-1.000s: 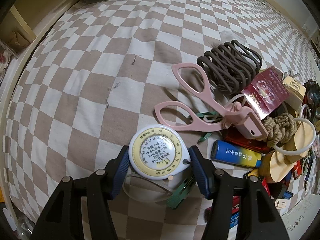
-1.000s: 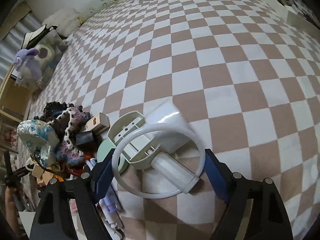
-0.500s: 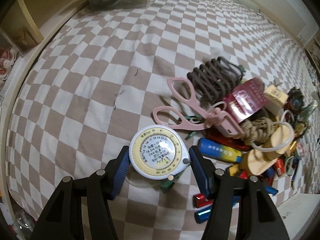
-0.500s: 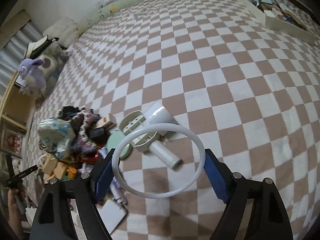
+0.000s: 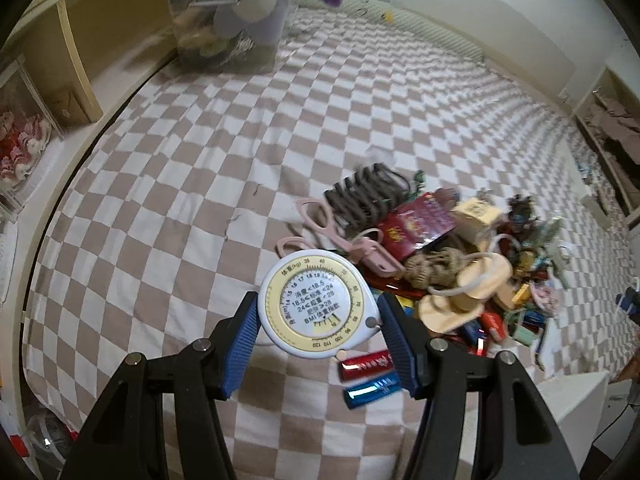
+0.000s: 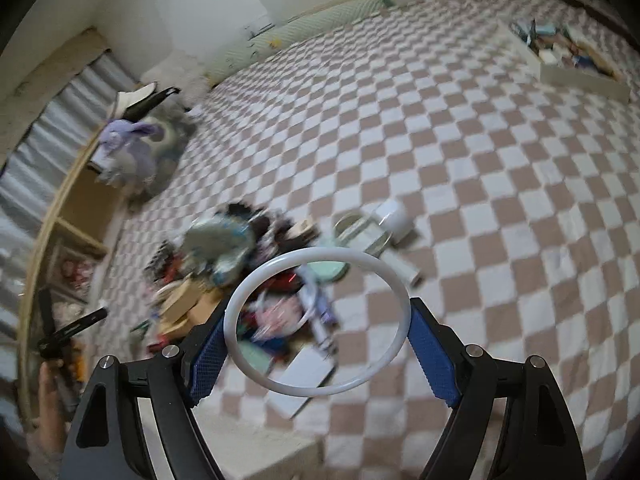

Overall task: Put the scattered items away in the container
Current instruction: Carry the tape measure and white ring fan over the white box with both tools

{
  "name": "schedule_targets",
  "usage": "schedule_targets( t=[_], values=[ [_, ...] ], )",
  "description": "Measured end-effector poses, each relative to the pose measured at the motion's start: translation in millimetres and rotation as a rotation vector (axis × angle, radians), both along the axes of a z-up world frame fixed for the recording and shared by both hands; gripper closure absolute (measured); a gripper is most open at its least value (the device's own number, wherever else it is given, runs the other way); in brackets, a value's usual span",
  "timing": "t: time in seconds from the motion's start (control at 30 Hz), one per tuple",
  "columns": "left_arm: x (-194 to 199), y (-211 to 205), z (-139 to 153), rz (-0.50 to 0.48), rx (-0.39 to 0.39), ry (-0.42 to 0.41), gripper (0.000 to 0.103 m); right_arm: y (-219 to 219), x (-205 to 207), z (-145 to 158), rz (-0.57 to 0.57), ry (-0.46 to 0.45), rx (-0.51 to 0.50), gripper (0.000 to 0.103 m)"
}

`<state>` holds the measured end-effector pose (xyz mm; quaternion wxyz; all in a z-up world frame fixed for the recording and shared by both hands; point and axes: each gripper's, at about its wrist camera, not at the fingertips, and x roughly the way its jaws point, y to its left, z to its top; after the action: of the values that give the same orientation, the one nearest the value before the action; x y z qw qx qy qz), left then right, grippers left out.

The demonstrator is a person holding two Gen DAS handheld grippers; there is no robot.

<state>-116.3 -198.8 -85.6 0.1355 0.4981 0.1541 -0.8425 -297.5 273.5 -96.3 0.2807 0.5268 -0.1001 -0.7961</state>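
Left wrist view: our left claw (image 5: 318, 330) pinches a round tape measure (image 5: 318, 305) at lower centre, above the checkered blanket (image 5: 160, 200), just left of the item pile (image 5: 460, 264). Right wrist view: our right claw (image 6: 318, 344), spread wide, grips a white ring (image 6: 318, 322) at lower centre.

A lived-in room of a home, likely a bedroom or playroom: a brown-and-white checkered fabric cover (image 5: 192, 208) spreads wide, a purple plush toy (image 6: 128, 140) sits by a clear plastic storage box (image 5: 228, 28), pale wooden shelves (image 5: 72, 52) line the edge, and white walls (image 5: 480, 12) rise behind.
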Motion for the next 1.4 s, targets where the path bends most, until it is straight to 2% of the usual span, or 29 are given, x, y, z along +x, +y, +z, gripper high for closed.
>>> schedule_targets(
  t=[0.1, 0.37, 0.53, 0.67, 0.9, 1.1, 1.4],
  values=[
    [11.4, 3.0, 9.7, -0.010, 0.003, 0.029, 0.043, 4.3, 16.2, 8.2, 0.014, 0.017, 0.004, 0.019],
    [44.9, 25.0, 38.2, -0.067, 0.028, 0.118, 0.043, 17.4, 55.9, 36.7, 0.024, 0.069, -0.062, 0.019],
    [56.9, 60.4, 54.8, -0.150, 0.037, 0.173, 0.043, 11.2, 82.0, 48.4, 0.069, 0.085, -0.121, 0.019],
    [58.1, 93.8, 58.6, -0.244, 0.046, 0.179, 0.043, -3.9, 102.9, 50.2, 0.145, 0.084, -0.147, 0.019],
    [61.0, 131.7, 60.7, -0.352, 0.049, 0.179, 0.043, -41.7, 135.9, 39.0, 0.313, 0.054, -0.112, 0.019],
    [66.7, 159.2, 49.2, -0.440, 0.063, 0.140, 0.043, -71.0, 155.4, 12.7, 0.441, 0.023, 0.012, 0.019],
    [75.3, 196.7, 35.1, -0.556, 0.044, 0.096, 0.044, -98.5, 181.3, -17.1, 0.578, 0.002, 0.168, 0.019]
  ],
)
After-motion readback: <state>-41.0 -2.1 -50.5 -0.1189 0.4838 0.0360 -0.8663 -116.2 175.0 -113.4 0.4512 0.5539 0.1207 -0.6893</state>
